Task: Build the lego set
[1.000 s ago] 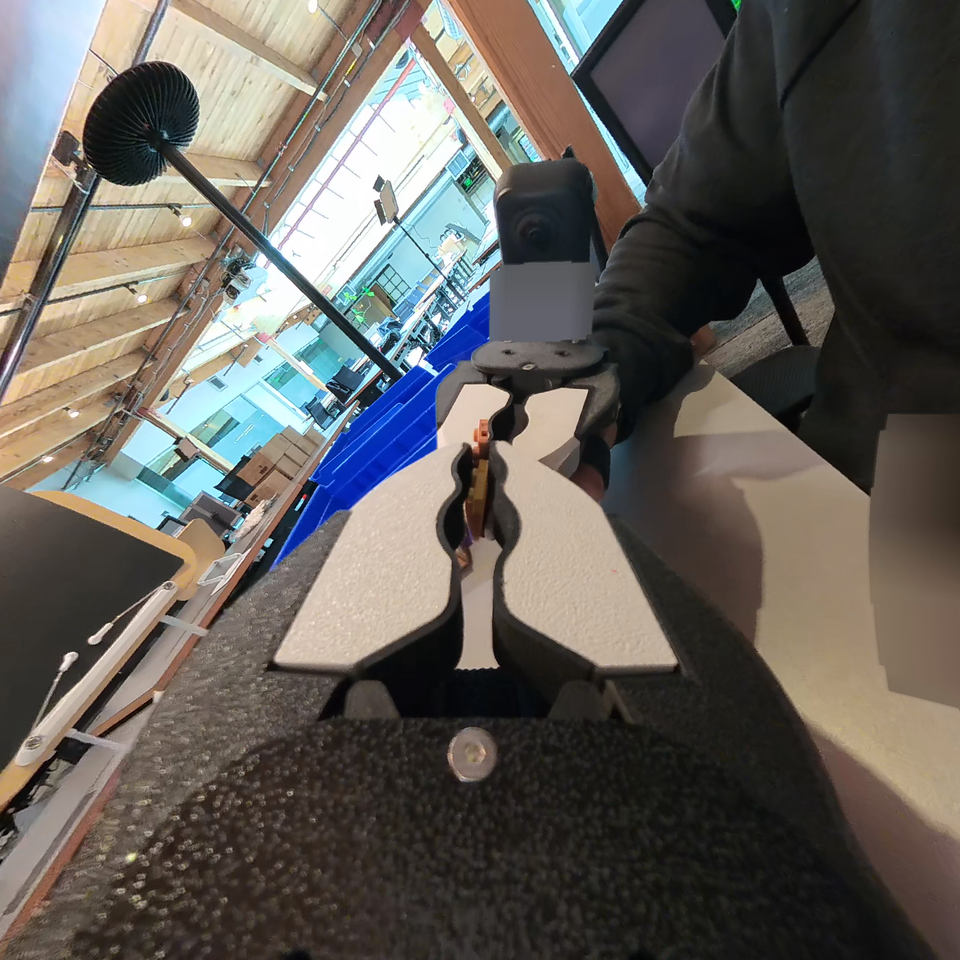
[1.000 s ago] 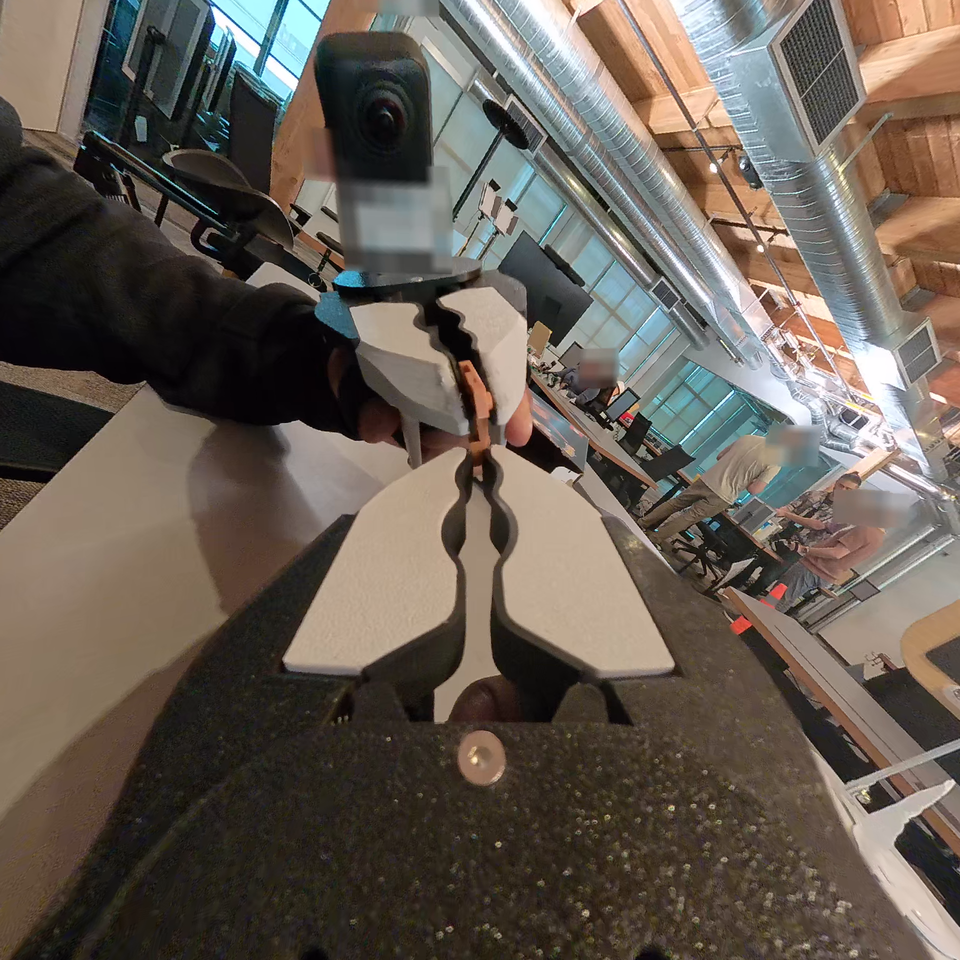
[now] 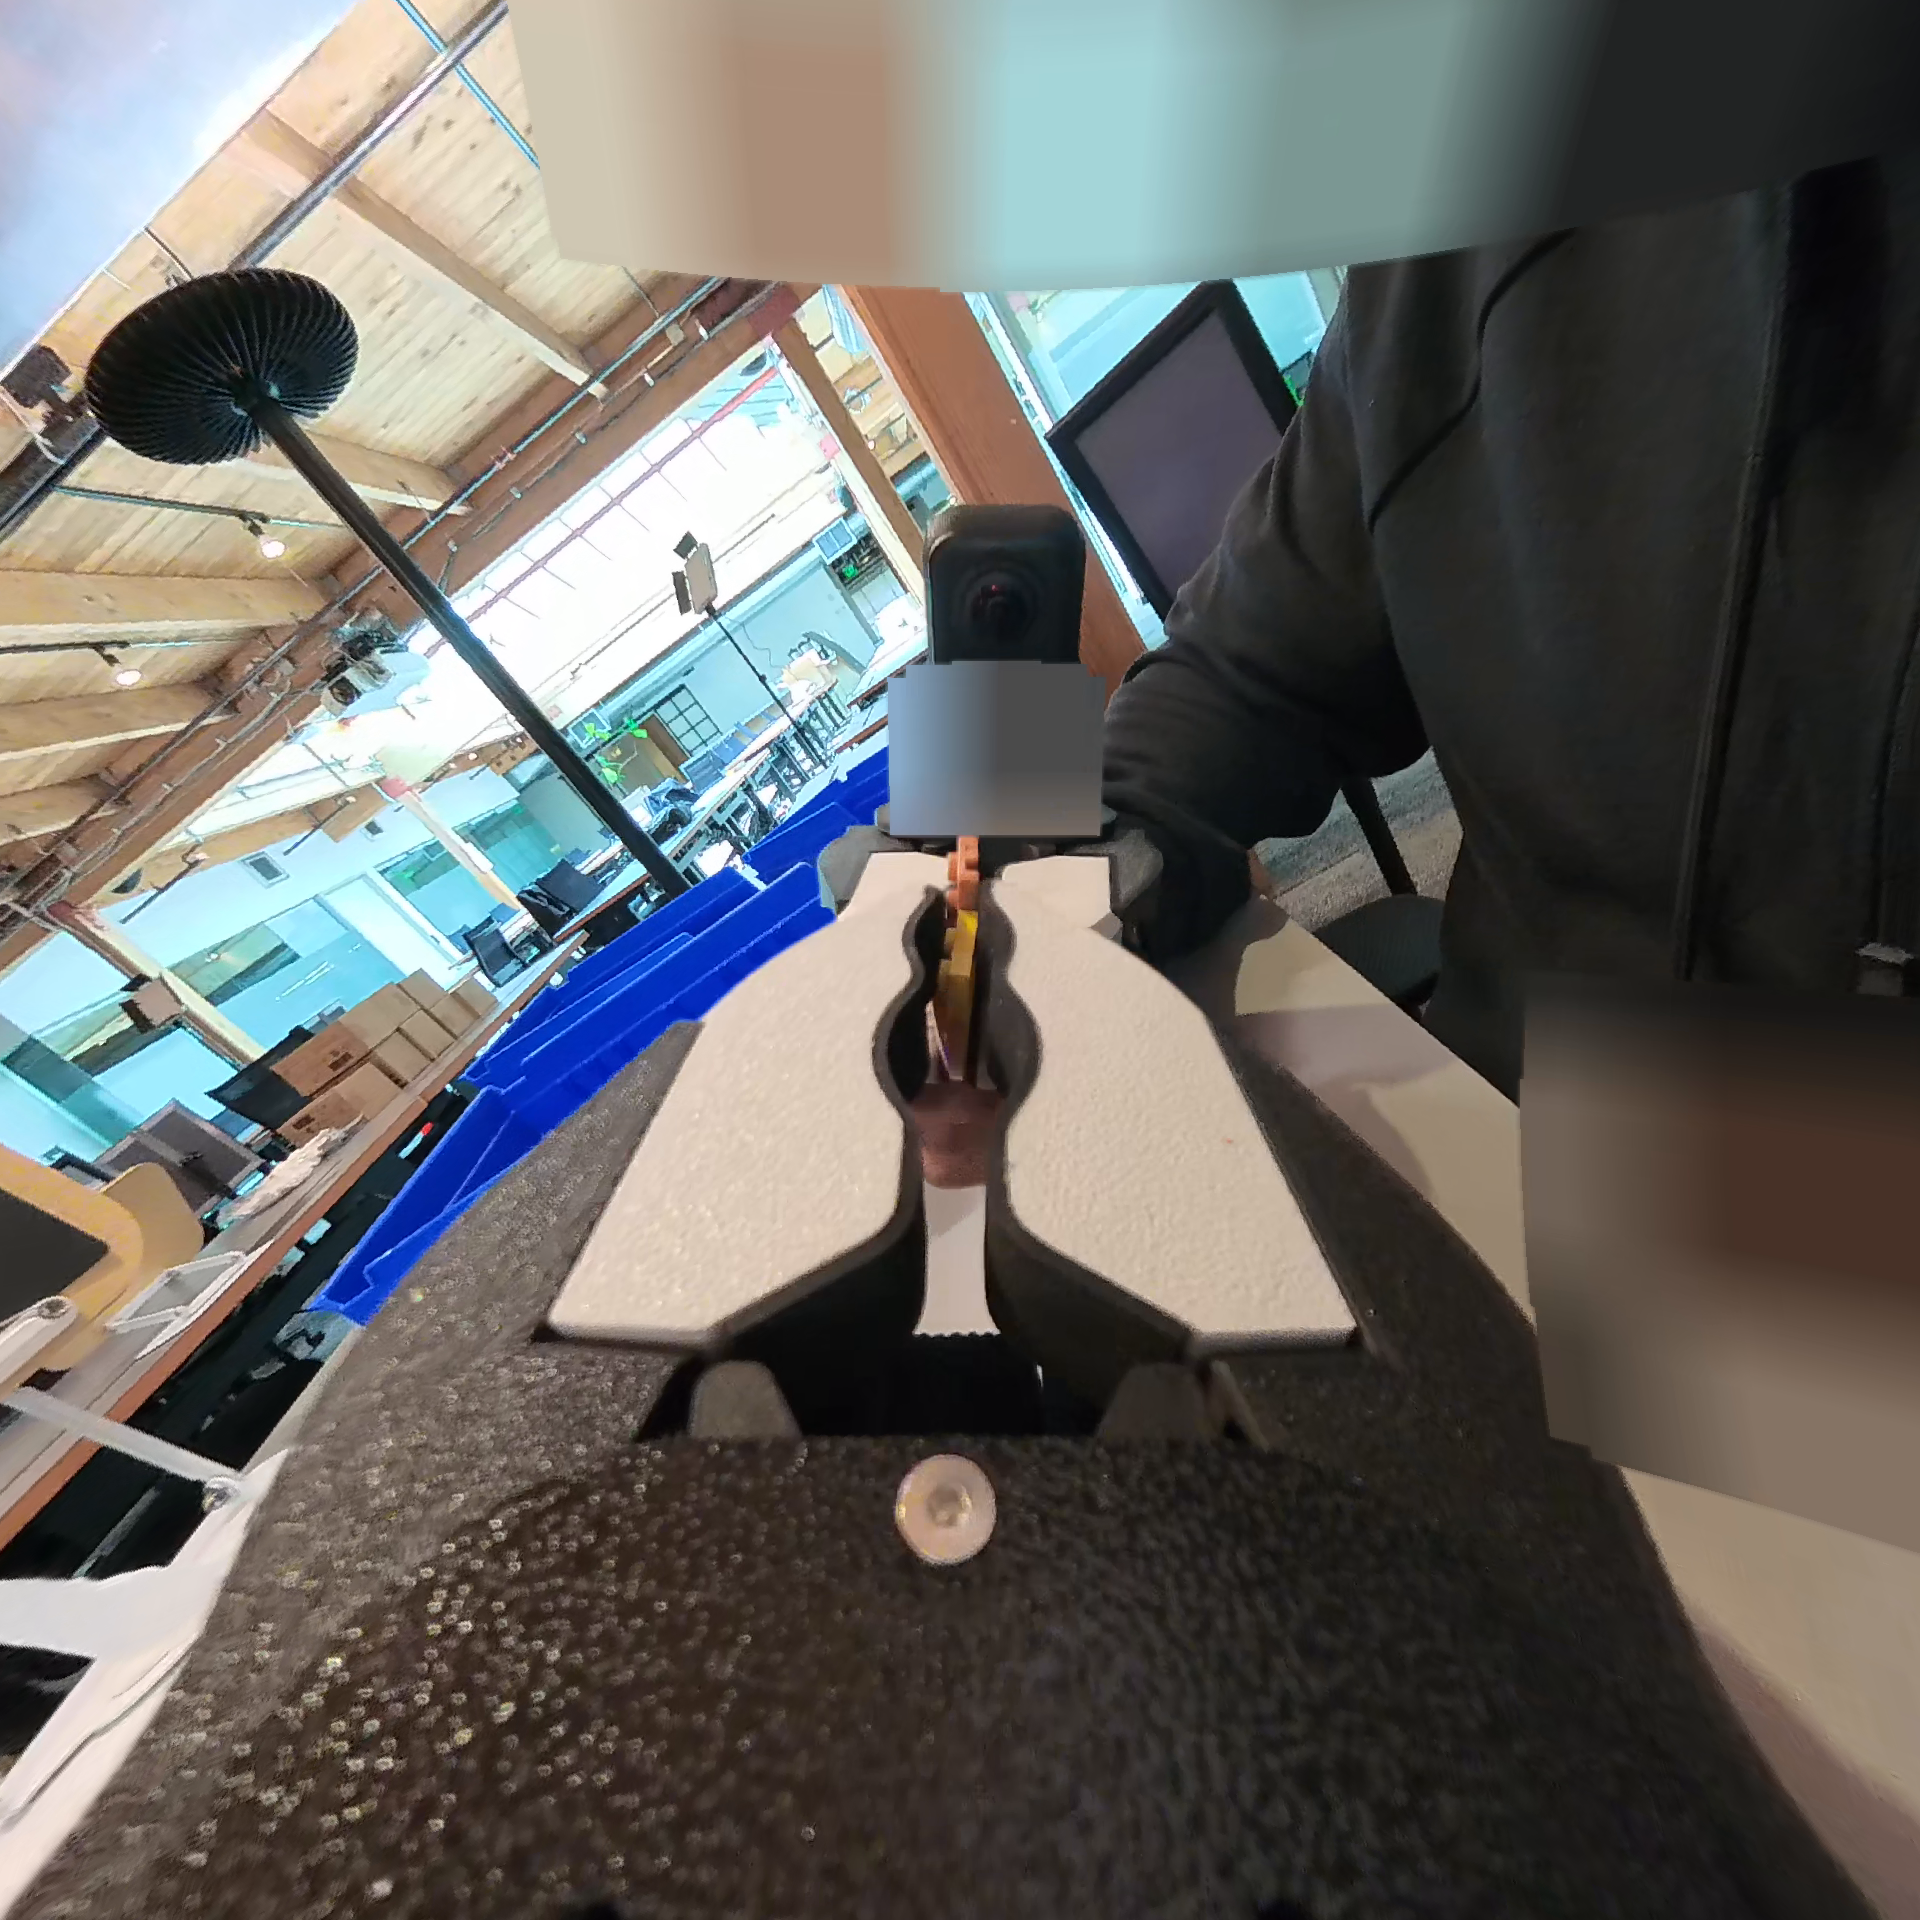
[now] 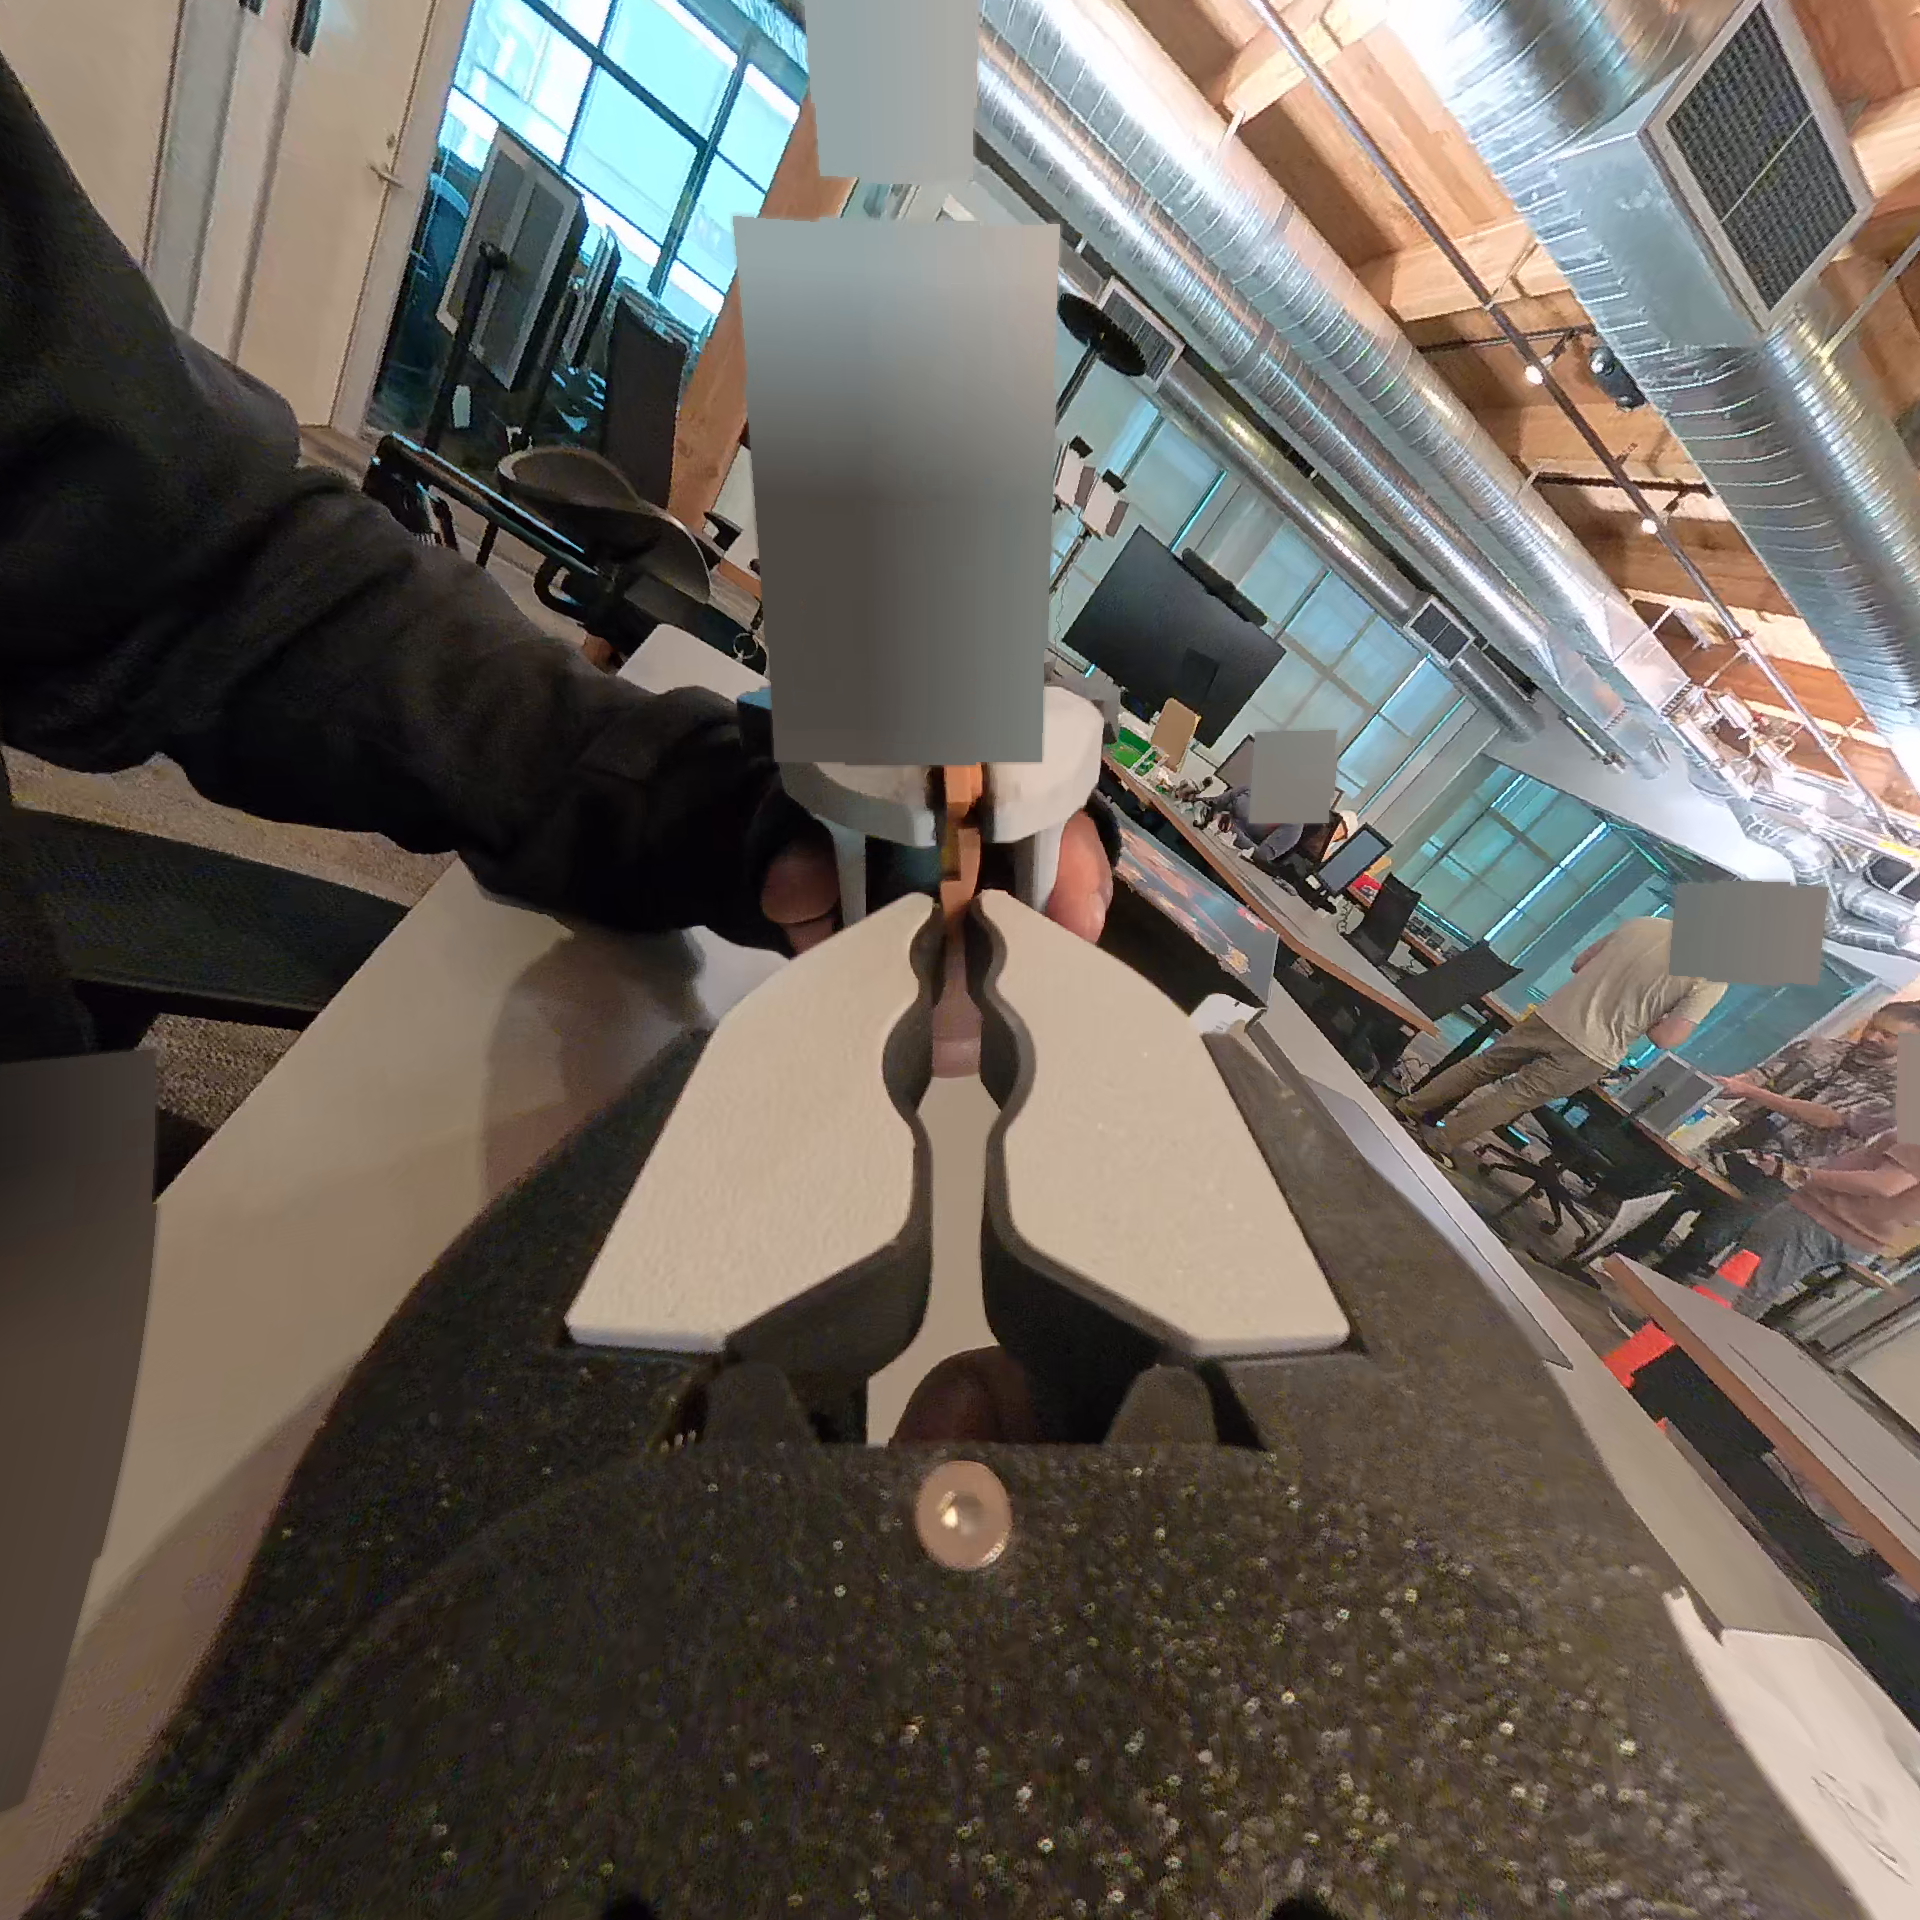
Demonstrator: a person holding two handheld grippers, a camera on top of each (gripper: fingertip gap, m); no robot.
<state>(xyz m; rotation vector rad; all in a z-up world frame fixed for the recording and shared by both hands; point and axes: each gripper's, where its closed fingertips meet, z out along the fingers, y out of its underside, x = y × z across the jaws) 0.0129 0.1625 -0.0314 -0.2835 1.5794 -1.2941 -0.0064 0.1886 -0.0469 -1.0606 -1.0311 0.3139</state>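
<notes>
1. Left gripper (image 3: 961,935): its white fingers (image 3: 800,1049) are clamped on a thin yellow piece (image 3: 958,971) standing on edge between the tips.
2. Orange-brown piece (image 3: 968,878): joined to the far end of the yellow piece, just beyond the left tips.
3. Right gripper (image 4: 954,920): facing the left one tip to tip, fingers (image 4: 1101,1049) clamped on the near end of the orange-brown piece (image 4: 961,831).
4. Beneath both grippers: a white table (image 4: 343,1091).
5. Behind the left tips: blue bins (image 3: 623,987).
6. Holding each gripper: a person's dark sleeve (image 4: 343,665).
</notes>
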